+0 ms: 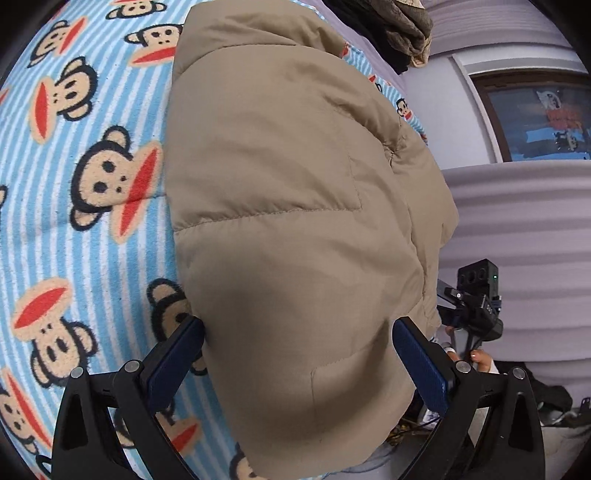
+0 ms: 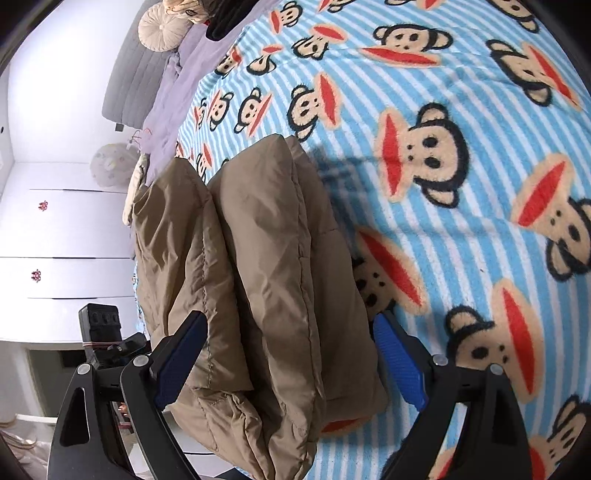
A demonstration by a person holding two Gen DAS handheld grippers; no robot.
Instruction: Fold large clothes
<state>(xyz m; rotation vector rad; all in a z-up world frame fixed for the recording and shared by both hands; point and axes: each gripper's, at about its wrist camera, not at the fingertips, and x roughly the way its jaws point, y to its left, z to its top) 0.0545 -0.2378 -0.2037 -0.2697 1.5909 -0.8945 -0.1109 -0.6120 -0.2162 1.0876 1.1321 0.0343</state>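
Observation:
A tan puffer jacket (image 1: pixel 288 184), folded into a thick bundle, lies on the bed's monkey-print blanket (image 1: pixel 74 240) near the bed edge. My left gripper (image 1: pixel 299 321) straddles its near end with jaws wide, and the padded fabric fills the gap between them without being pinched. In the right wrist view the jacket (image 2: pixel 258 258) shows as stacked puffy layers. My right gripper (image 2: pixel 290 319) stands open around its end, one blue pad on each side. The blanket (image 2: pixel 461 110) spreads out to the right.
A dark pile of clothes (image 1: pixel 391 29) sits at the far end of the bed. The right gripper's camera housing (image 1: pixel 478 280) and a hand (image 1: pixel 480 360) show past the bed edge. White drawers (image 2: pixel 74 240), a grey headboard (image 2: pixel 133 74) and a round cushion (image 2: pixel 159 31) stand left.

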